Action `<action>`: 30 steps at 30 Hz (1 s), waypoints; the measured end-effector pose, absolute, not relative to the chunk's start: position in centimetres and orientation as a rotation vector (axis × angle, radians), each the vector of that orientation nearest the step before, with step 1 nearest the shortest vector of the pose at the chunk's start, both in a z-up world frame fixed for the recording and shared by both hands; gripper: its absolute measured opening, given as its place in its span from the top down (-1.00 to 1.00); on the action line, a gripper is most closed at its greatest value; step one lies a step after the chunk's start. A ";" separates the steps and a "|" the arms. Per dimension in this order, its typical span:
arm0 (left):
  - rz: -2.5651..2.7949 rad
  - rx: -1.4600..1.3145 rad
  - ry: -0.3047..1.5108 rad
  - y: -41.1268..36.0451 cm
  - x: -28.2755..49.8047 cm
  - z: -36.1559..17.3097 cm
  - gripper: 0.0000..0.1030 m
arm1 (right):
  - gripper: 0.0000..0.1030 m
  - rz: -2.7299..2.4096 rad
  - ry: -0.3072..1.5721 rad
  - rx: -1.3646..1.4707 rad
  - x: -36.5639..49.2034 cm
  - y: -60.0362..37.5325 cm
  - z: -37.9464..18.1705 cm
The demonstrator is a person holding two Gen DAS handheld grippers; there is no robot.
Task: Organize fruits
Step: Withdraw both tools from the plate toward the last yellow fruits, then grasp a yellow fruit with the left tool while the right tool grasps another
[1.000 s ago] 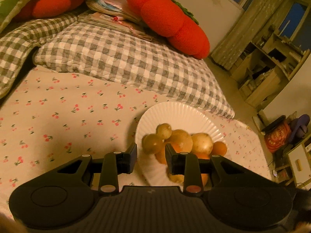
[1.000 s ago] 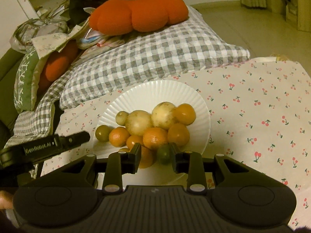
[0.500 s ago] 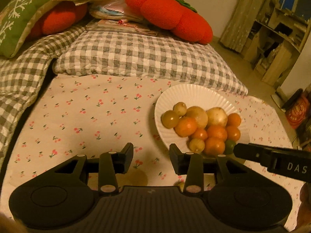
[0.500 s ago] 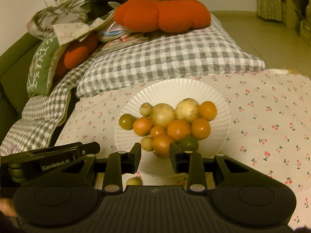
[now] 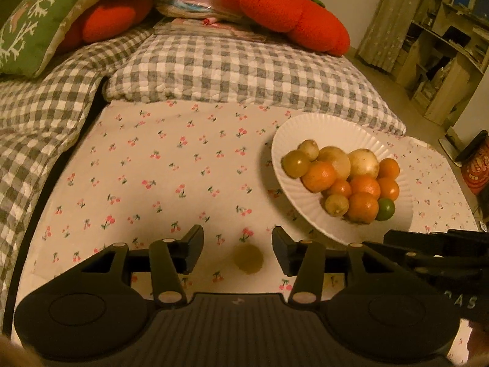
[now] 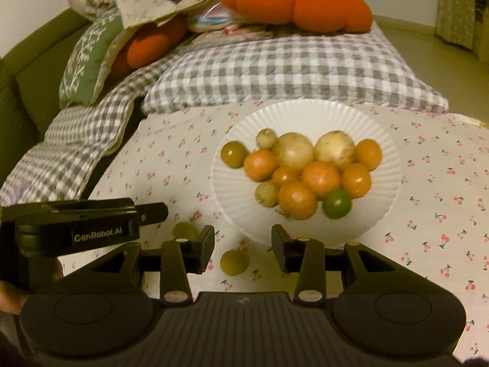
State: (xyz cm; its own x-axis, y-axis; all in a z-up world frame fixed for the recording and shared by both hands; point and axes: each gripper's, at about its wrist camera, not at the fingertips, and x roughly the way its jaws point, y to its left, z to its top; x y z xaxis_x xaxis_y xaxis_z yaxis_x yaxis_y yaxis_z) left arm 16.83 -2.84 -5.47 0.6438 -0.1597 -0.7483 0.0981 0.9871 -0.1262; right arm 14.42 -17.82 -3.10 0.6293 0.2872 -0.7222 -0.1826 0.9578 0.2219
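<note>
A white ribbed plate (image 5: 308,128) (image 6: 308,116) on the cherry-print cloth holds a pile of fruits (image 5: 342,177) (image 6: 305,171): oranges, pale yellow ones and green ones. My left gripper (image 5: 237,246) is open and empty, with a small yellow-green fruit (image 5: 248,258) on the cloth between its fingers. My right gripper (image 6: 243,246) is open and empty above a yellow-green fruit (image 6: 234,262) on the cloth in front of the plate. Another loose fruit (image 6: 184,231) lies to its left, by the left gripper's finger (image 6: 151,212).
A grey checked pillow (image 5: 244,70) (image 6: 290,73) lies behind the cloth. An orange pumpkin cushion (image 5: 284,9) (image 6: 296,0) and a green cushion (image 5: 39,24) sit behind it. Shelving (image 5: 443,55) stands at the right. The right gripper's finger (image 5: 437,247) shows at lower right.
Both grippers have pulled back from the plate and opened wider. The plate looks farther away. Loose fruits on the cloth in front of the plate have come into view.
</note>
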 end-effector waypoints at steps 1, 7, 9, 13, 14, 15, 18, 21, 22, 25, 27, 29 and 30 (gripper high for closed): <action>-0.147 -0.081 0.870 -2.7 16.7 -5.7 0.19 | 0.22 0.275 0.853 0.125 14.4 -17.6 -3.2; -0.126 -0.098 0.912 -2.1 17.0 -6.7 0.15 | 0.07 0.299 0.872 0.083 14.1 -16.7 -3.6; -0.122 -0.102 0.919 -1.9 17.1 -7.0 0.14 | 0.02 0.299 0.878 0.066 14.0 -16.4 -3.9; -0.135 -0.105 0.935 -2.1 17.2 -7.3 0.05 | -0.12 0.302 0.898 0.037 14.1 -15.7 -4.6; -0.138 -0.102 0.938 -2.2 17.2 -7.4 0.00 | -0.15 0.302 0.901 0.028 14.0 -15.5 -4.7; -0.139 -0.100 0.940 -2.2 17.2 -7.5 -0.04 | -0.22 0.302 0.903 0.019 14.0 -15.4 -4.8; -0.134 -0.096 0.946 -2.2 17.4 -7.7 -0.15 | -0.34 0.298 0.906 0.001 14.0 -15.2 -5.0; -0.127 -0.096 0.947 -2.2 17.7 -7.9 -0.28 | -0.38 0.287 0.913 -0.015 14.1 -15.0 -5.4; -0.124 -0.091 0.948 -2.3 17.8 -8.0 -0.31 | -0.41 0.281 0.916 -0.022 14.2 -14.9 -5.6; -0.126 -0.080 0.963 -2.5 18.1 -8.5 -0.34 | -0.46 0.268 0.931 -0.047 14.3 -14.6 -6.3; -0.134 -0.090 0.974 -2.6 18.3 -8.9 -0.43 | -0.54 0.266 0.935 -0.065 14.4 -14.3 -6.6; -0.137 -0.103 0.982 -2.6 18.5 -9.2 -0.49 | -0.61 0.266 0.932 -0.086 14.3 -14.0 -6.8; -0.136 -0.106 0.983 -2.6 18.6 -9.3 -0.49 | -0.67 0.266 0.930 -0.095 14.3 -13.9 -6.9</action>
